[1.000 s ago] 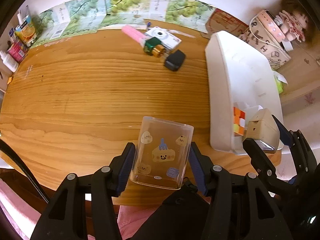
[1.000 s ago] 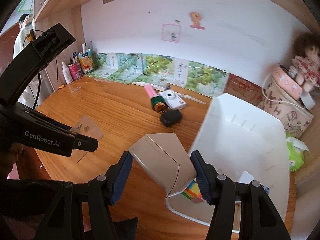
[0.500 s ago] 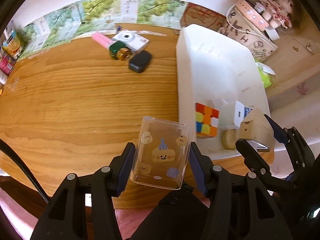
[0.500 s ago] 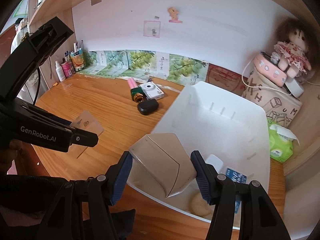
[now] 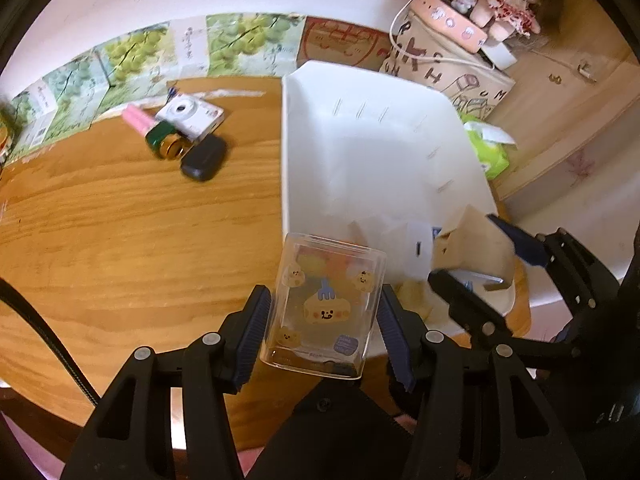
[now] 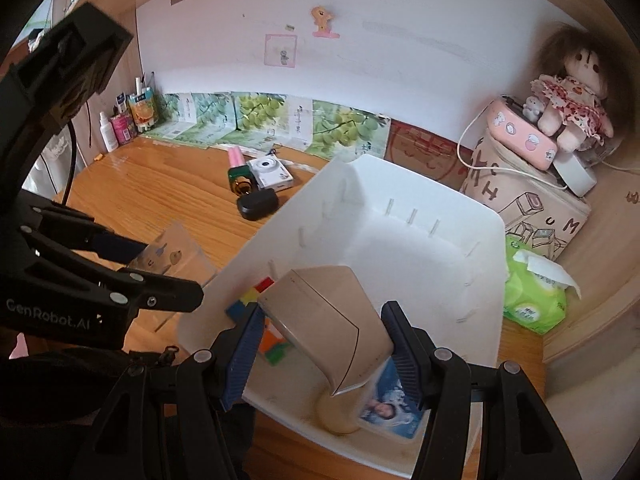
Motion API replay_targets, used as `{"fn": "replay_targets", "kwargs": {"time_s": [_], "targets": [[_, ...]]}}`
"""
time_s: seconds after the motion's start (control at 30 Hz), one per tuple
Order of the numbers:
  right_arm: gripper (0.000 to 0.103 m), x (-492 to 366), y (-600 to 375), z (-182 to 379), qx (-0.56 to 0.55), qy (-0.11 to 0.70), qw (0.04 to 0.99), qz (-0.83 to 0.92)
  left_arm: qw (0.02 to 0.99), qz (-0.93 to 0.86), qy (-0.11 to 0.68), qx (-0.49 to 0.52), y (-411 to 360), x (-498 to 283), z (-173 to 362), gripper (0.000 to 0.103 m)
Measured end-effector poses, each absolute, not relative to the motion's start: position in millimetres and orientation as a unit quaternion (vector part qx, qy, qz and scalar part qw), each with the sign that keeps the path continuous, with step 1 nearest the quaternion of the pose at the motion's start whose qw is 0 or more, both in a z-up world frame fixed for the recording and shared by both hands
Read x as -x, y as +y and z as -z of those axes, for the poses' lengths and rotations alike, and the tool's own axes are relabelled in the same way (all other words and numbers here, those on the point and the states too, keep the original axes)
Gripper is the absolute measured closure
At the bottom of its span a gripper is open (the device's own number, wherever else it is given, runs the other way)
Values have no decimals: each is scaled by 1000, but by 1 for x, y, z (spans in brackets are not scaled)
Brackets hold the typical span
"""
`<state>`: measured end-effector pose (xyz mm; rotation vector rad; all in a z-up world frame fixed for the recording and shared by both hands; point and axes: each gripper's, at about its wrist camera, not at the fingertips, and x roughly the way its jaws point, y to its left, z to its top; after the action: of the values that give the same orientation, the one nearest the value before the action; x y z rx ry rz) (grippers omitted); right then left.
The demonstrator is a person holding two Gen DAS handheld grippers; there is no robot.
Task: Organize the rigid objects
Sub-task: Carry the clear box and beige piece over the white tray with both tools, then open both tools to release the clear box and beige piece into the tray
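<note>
Left gripper [image 5: 323, 314] clamps a clear sticker-covered box [image 5: 323, 308] at the white bin's [image 6: 400, 216] near rim. Right gripper [image 6: 322, 340] grips a beige box [image 6: 328, 320] above the bin's colour cube [image 6: 256, 304].

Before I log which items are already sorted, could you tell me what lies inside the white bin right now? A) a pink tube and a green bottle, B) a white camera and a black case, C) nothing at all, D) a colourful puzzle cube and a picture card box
D: in the right wrist view the puzzle cube and the picture card box lie in the white bin, while the camera rests on the table.
</note>
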<state>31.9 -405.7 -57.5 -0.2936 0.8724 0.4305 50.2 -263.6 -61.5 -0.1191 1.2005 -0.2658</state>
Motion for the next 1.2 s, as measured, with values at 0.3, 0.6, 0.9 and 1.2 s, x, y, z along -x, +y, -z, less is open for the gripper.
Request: {"fn": "replay_targets", "kwargs": {"time_s": [0.3, 0.6, 0.9, 1.2], "targets": [[42, -51, -424, 69, 145, 436, 867, -195, 827, 153, 537, 63, -285, -68, 63, 45], [36, -74, -439, 81, 122, 462, 860, -181, 851, 160, 494, 82, -288, -87, 60, 44], [29, -90, -448, 84, 97, 465, 864, -166, 858, 161, 480, 83, -287, -96, 59, 26], [24, -86, -439, 82, 103, 465, 865, -157, 880, 153, 435, 113, -264, -85, 40, 24]]}}
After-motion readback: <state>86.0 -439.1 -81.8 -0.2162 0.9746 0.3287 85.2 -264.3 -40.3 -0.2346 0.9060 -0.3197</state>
